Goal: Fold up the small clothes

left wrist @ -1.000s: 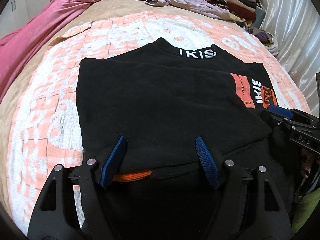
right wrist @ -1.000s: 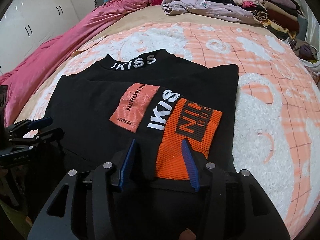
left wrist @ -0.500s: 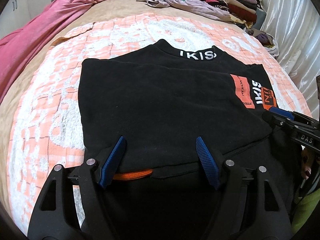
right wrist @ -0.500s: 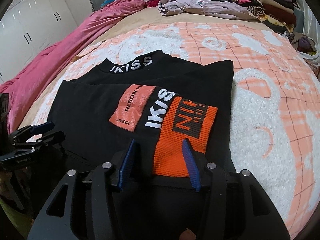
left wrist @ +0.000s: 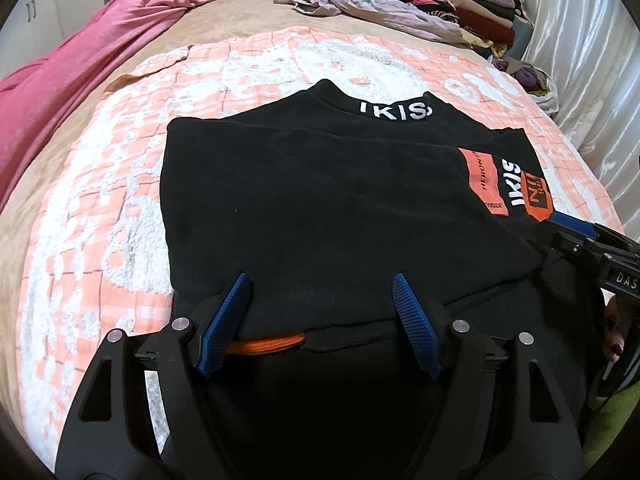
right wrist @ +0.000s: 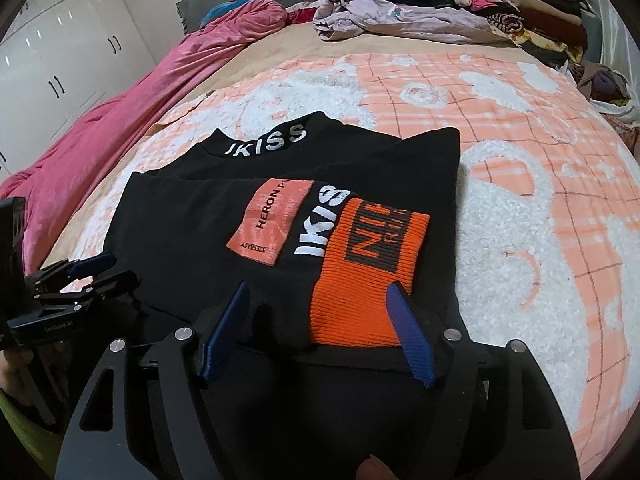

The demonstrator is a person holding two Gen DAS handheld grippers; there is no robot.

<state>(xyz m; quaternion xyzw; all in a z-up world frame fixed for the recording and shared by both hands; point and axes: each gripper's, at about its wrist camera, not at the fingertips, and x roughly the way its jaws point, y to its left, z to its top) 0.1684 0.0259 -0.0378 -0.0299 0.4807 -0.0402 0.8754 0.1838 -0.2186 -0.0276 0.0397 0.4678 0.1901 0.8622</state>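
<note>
A black sweatshirt (left wrist: 320, 208) with a white "JKISS" collar lies on the orange and white blanket, sleeves folded in over the body. Its orange cuff (right wrist: 368, 272) with black letters and a pink patch (right wrist: 272, 220) show in the right wrist view. My left gripper (left wrist: 320, 312) is open, its blue fingers over the sweatshirt's near left edge, by a strip of orange cuff (left wrist: 268, 346). My right gripper (right wrist: 316, 320) is open, its fingers straddling the near end of the orange cuff. Each gripper shows in the other's view, the right (left wrist: 576, 236) and the left (right wrist: 84, 276).
The blanket (left wrist: 100, 240) covers the bed (right wrist: 280, 56). A pink duvet (left wrist: 80, 64) lies along the left side. Loose and stacked clothes (right wrist: 500, 12) sit at the far end. White wardrobe doors (right wrist: 52, 64) stand to the left, a curtain (left wrist: 592, 80) to the right.
Both grippers have drawn back slightly toward the near edge of the sweatshirt. The right gripper's fingers look a little wider apart. The sweatshirt has not moved.
</note>
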